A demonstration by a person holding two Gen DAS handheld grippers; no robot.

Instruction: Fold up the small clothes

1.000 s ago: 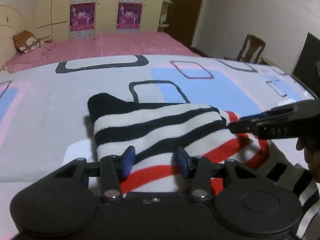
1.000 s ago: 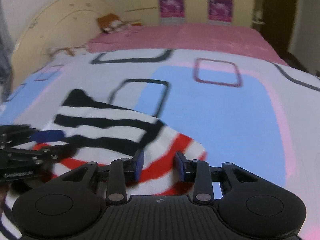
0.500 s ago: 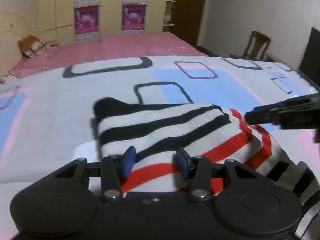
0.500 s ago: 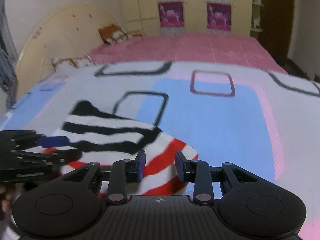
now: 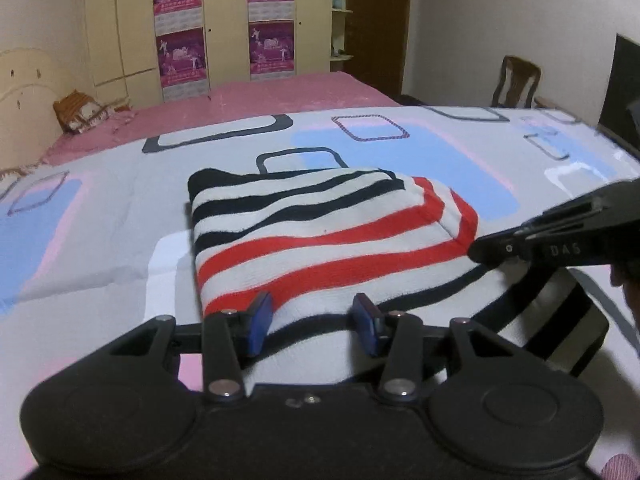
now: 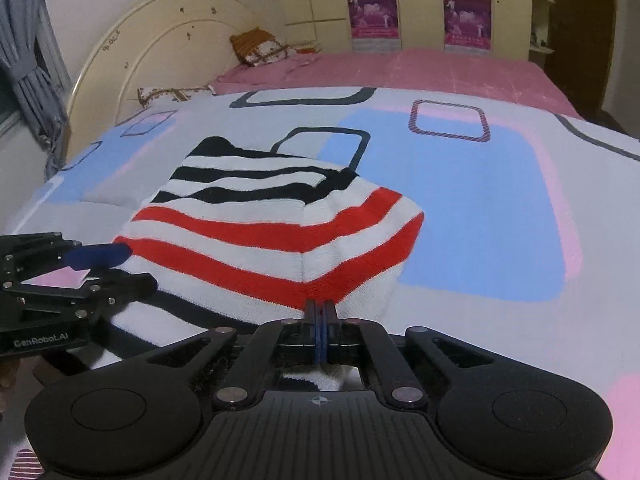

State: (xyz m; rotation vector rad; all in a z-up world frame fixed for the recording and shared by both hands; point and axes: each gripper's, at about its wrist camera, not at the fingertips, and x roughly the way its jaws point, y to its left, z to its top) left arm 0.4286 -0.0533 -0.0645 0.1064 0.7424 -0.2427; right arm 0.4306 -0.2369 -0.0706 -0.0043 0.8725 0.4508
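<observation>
- Striped knit garment in black, white and red (image 5: 320, 232): near hem runs under the black body of the left gripper (image 5: 312, 324) — lower edge not visible.
- Same garment's right portion passes behind the right gripper (image 5: 492, 248); its outline there cannot be traced.
- Right wrist view: right gripper's blue pads (image 6: 320, 316) pressed together; whether fabric is pinched — cannot tell.
- Wooden chair (image 5: 516, 84): lower part hidden behind the patterned bedsheet (image 5: 100, 240).
- Purple posters (image 5: 180, 52): print too small to read.

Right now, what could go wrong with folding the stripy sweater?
The right gripper has just closed, and its pads look shut with no cloth clearly between them, so it may have missed the sweater. The left gripper is open over the near edge, so that side could sag or unfold if lifted.
</observation>
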